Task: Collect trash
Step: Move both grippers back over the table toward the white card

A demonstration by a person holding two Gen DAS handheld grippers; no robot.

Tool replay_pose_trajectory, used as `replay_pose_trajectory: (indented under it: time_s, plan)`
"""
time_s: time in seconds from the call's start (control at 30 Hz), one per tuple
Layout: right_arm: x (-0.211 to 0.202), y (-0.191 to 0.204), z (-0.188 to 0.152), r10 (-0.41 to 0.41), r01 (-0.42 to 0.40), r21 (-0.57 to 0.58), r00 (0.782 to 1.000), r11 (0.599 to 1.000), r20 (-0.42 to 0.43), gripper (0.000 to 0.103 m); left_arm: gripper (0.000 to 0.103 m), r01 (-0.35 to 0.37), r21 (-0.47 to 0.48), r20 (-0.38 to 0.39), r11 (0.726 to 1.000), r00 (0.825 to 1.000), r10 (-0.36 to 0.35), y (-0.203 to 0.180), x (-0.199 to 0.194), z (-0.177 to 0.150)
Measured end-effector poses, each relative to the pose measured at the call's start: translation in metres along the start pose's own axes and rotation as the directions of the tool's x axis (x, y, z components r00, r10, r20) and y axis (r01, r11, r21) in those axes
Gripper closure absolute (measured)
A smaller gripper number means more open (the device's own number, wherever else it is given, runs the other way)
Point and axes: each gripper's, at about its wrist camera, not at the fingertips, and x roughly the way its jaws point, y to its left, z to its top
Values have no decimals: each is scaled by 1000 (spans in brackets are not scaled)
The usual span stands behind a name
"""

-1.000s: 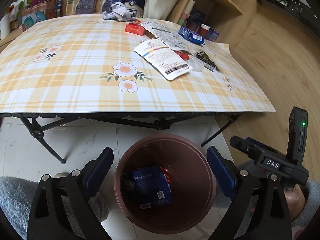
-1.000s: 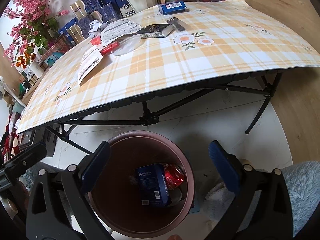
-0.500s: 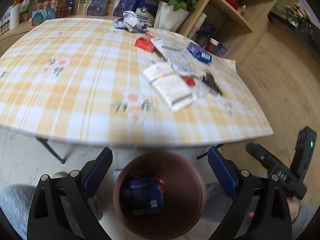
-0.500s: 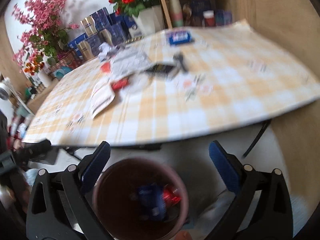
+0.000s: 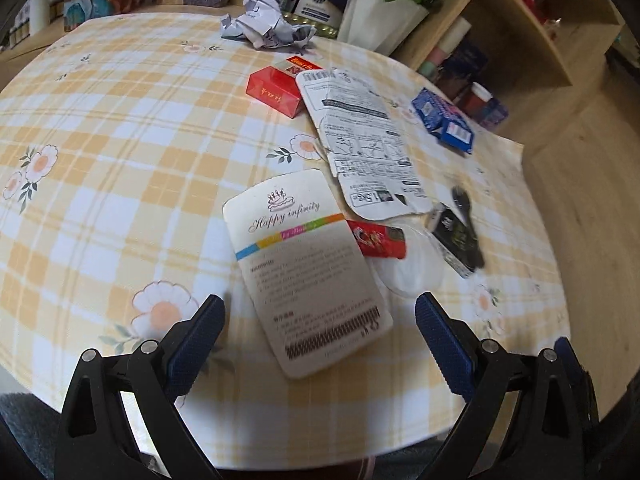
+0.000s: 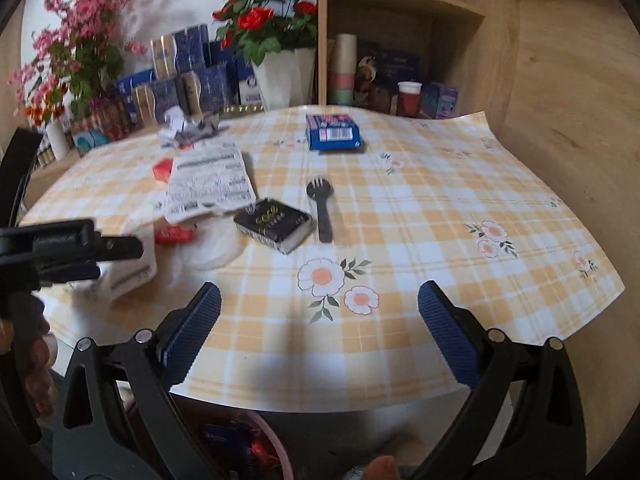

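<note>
Above the yellow checked counter (image 5: 100, 128), I am holding the left claw (image 5: 320, 316) and right claw (image 6: 319, 306) open and empty; the nearest trash, a white printed card (image 5: 308, 264), is lying ahead, needing an edge grip.

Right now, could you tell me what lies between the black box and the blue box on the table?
In the right wrist view, a black fork lies between the black box and the blue box; otherwise bare tablecloth.
</note>
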Motion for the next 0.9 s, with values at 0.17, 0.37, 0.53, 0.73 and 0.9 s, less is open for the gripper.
replay_pose_trajectory:
  time_s: [0.17, 0.37, 0.53, 0.73, 0.9]
  plan:
    - [1, 0, -6, 51, -51, -6, 997, 999, 53, 6, 9, -117, 0, 36, 993, 992, 117, -7, 10, 9]
    - [8, 2, -10, 97, -97, 12, 994, 995, 45, 6, 9, -225, 77, 60, 971, 973, 221, -15, 18, 7]
    - [13, -2, -11, 145, -147, 42, 989, 988, 30, 6, 12, -233, 101, 77, 967, 971, 226, -16, 18, 3]
    - [10, -4, -15, 186, -188, 45, 982, 981, 39, 6, 34, -231, 138, 86, 963, 972, 221, -10, 12, 3]
    - [8, -3, -13, 212, -214, 34, 976, 976, 45, 9, 44, -142, 112, 74, 983, 988, 135, 13, -5, 2]
